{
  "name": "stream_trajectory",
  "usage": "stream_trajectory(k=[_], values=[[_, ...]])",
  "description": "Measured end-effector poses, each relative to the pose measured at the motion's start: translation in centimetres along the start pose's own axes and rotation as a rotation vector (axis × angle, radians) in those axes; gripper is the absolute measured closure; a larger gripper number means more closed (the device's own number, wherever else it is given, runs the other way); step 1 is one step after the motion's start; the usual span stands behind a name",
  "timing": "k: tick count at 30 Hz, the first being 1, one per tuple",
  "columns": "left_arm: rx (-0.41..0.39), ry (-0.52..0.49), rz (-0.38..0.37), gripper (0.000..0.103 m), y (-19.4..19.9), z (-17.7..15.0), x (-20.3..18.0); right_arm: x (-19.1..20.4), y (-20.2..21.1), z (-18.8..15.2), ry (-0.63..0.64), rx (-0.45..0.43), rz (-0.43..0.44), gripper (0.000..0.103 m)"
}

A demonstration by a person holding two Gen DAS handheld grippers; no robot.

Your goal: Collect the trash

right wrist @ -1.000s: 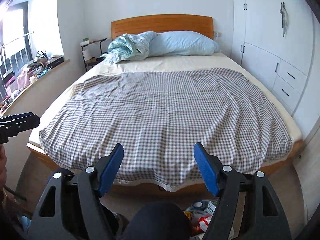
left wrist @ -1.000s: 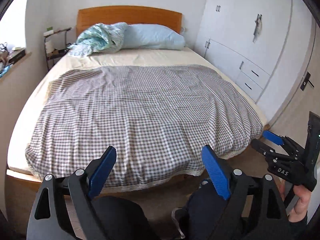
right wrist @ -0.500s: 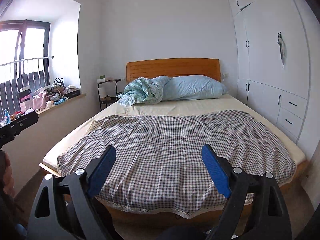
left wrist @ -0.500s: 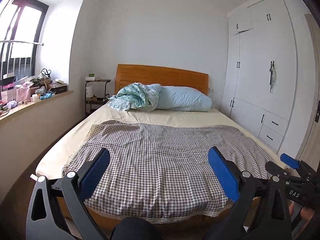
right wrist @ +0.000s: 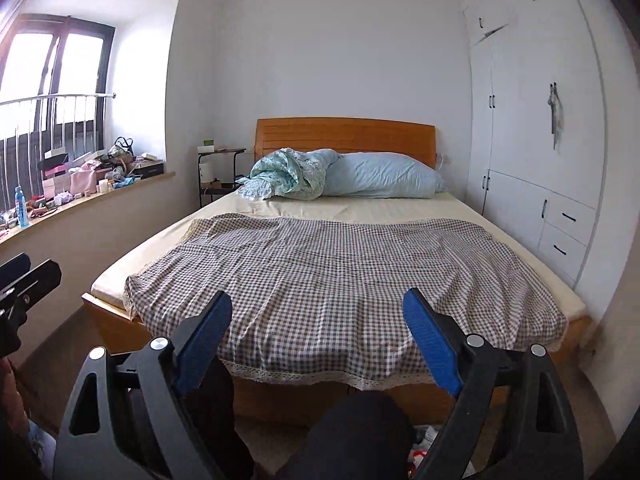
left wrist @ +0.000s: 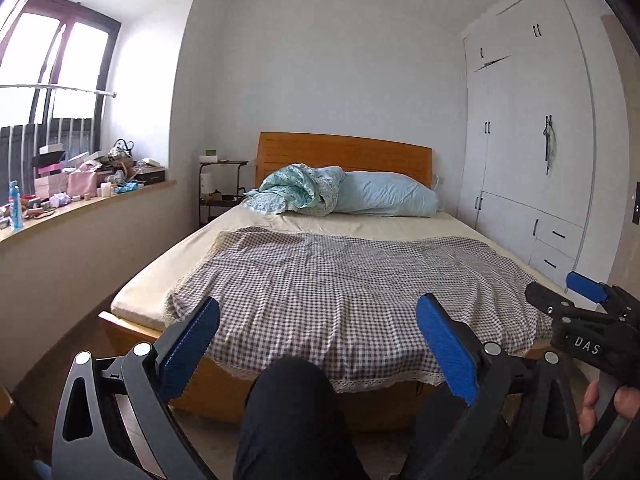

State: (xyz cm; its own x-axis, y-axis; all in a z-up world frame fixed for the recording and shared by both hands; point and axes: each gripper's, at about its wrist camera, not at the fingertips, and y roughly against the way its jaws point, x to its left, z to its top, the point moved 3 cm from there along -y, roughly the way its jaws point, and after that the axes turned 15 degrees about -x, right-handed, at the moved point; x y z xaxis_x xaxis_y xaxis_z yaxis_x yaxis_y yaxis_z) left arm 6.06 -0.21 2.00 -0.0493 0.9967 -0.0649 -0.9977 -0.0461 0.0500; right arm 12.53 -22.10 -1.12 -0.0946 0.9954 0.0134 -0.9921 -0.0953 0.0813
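Observation:
Both grippers are open and empty, held at knee height and pointing at the foot of the bed. My left gripper (left wrist: 318,312) has blue pads spread wide. My right gripper (right wrist: 318,308) is spread the same way; it also shows at the right edge of the left wrist view (left wrist: 568,292). A little colourful trash (right wrist: 422,446) lies on the floor by my knee, mostly hidden behind the right finger. No trash shows on the bed.
A bed (right wrist: 320,272) with a checked blanket fills the middle, with a blue pillow (right wrist: 380,180) and a crumpled quilt (right wrist: 284,174) at the headboard. White wardrobes (right wrist: 532,160) line the right wall. A cluttered windowsill (left wrist: 80,184) runs along the left, a black side table (left wrist: 222,188) beyond it.
Both cameras have tilted up from looking down at the bed and floor to looking level across the room. The trash on the floor has slid nearly out of view. Both grippers stay open.

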Motion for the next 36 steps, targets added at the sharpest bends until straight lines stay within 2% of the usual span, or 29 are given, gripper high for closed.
stream_trajectory(k=[3,4,7,10,12,14,18,22,26,36], values=[[-0.018,0.001,0.005,0.008,3.4,-1.1,0.4,1.3,3.2,-1.1,-0.012,0.014,0.020,0.019],[-0.019,0.002,0.011,0.008,4.3,-1.4,0.5,2.0,4.2,-1.3,0.017,0.009,0.032,0.015],[-0.046,-0.026,0.011,0.008,5.9,-1.0,0.6,2.4,6.8,-1.6,0.093,-0.032,0.018,0.014],[-0.097,-0.060,0.048,0.008,6.5,0.2,0.7,1.2,8.6,-2.6,0.008,-0.028,0.032,0.014],[-0.125,-0.048,0.037,0.008,6.9,0.6,0.3,0.8,8.8,-3.0,-0.017,-0.020,0.041,0.014],[-0.126,-0.054,0.006,0.008,7.0,0.5,-0.4,0.5,8.4,-2.8,0.002,-0.015,0.011,0.014],[-0.135,-0.129,0.007,0.008,7.1,-0.2,-1.9,0.3,8.8,-2.7,-0.021,-0.037,0.016,0.014],[-0.106,-0.094,-0.021,0.008,6.9,-0.5,-1.7,1.2,9.0,-3.8,0.004,-0.020,0.039,0.014],[-0.104,-0.092,-0.018,0.008,6.8,-0.7,-1.6,1.7,8.6,-4.6,0.007,0.007,0.049,0.014],[-0.107,-0.107,-0.028,0.008,7.0,-0.7,-2.5,1.5,9.5,-4.1,0.002,-0.030,0.038,0.014]])
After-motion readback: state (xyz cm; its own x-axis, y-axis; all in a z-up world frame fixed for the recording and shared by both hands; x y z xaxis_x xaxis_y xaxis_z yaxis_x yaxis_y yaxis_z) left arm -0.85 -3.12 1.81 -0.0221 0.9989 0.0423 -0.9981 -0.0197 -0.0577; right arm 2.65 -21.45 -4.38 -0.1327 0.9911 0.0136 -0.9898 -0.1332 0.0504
